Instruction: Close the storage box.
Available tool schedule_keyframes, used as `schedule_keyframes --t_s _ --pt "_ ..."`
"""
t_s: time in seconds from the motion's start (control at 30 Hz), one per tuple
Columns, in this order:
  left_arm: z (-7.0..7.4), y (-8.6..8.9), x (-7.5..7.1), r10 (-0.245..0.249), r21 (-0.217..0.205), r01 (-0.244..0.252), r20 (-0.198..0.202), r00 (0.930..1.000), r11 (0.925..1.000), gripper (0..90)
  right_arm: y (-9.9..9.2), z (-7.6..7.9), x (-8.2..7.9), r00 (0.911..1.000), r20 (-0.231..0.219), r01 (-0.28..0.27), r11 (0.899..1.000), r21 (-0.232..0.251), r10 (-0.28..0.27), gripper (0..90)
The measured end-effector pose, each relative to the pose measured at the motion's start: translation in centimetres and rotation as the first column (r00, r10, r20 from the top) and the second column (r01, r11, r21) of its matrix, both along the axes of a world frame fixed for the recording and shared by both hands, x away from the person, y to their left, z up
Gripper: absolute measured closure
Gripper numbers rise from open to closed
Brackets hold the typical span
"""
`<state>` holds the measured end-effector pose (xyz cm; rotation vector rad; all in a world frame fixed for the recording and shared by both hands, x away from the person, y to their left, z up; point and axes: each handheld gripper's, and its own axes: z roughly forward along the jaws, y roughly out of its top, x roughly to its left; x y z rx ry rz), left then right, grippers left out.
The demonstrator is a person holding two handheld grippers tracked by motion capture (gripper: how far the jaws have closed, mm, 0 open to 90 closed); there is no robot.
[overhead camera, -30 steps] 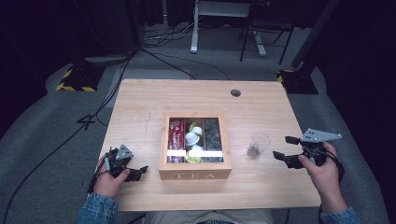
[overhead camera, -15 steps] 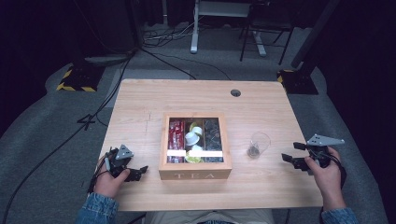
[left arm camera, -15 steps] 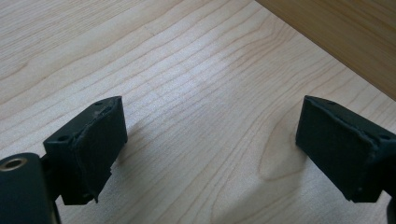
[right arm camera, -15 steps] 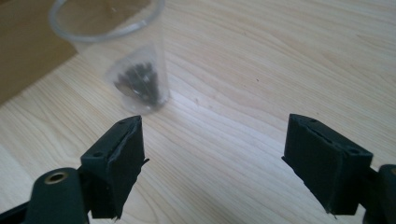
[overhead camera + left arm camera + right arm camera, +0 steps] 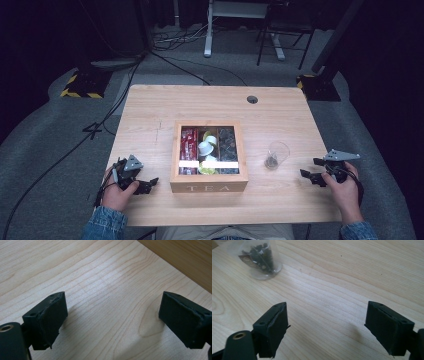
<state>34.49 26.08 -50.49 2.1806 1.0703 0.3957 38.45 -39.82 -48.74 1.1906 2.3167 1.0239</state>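
A wooden tea box [image 5: 209,187] marked TEA stands open at the table's middle front, holding red packets, dark packets and white capsules. Its side wall [image 5: 185,260] appears at the top right of the left gripper view. To its right stands a clear glass [image 5: 276,154] with a dark tea bag inside, also seen as the glass [image 5: 260,258] ahead of the right jaws. My left gripper [image 5: 144,184] rests open on the table left of the box, jaws wide over bare wood [image 5: 112,322]. My right gripper [image 5: 314,172] is open near the right edge, apart from the glass, nothing between its jaws [image 5: 325,332].
The wooden table [image 5: 150,110] has a round cable hole [image 5: 252,99] at the back right. Beyond the table are a grey floor, cables, a yellow-black striped base [image 5: 80,86] and desk legs [image 5: 207,30].
My right gripper has drawn back toward the table's front right and lowered, away from the glass. The left gripper has stayed put.
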Motion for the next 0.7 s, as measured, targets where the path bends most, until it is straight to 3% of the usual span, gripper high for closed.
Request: schedule_keyframes --t_s 0.13,0.3,0.7 --pt "0.0 0.0 0.0 0.000 0.001 0.000 0.000 1.0000 1.0000 8.7 0.1 -0.6 0.0 0.9998 0.000 0.018 1.000 0.001 -0.018 17.8" --pt "0.0 0.0 0.1 0.000 0.001 0.000 -0.001 1.0000 1.0000 8.1 0.8 -1.3 -0.2 0.9997 0.017 0.018 0.999 -0.037 -0.017 15.9" --pt "0.0 -0.1 -0.1 0.022 0.002 -0.022 -0.005 0.9997 0.9998 8.0 1.1 -1.6 -0.1 0.9990 0.019 0.040 0.999 -0.017 -0.040 14.0"
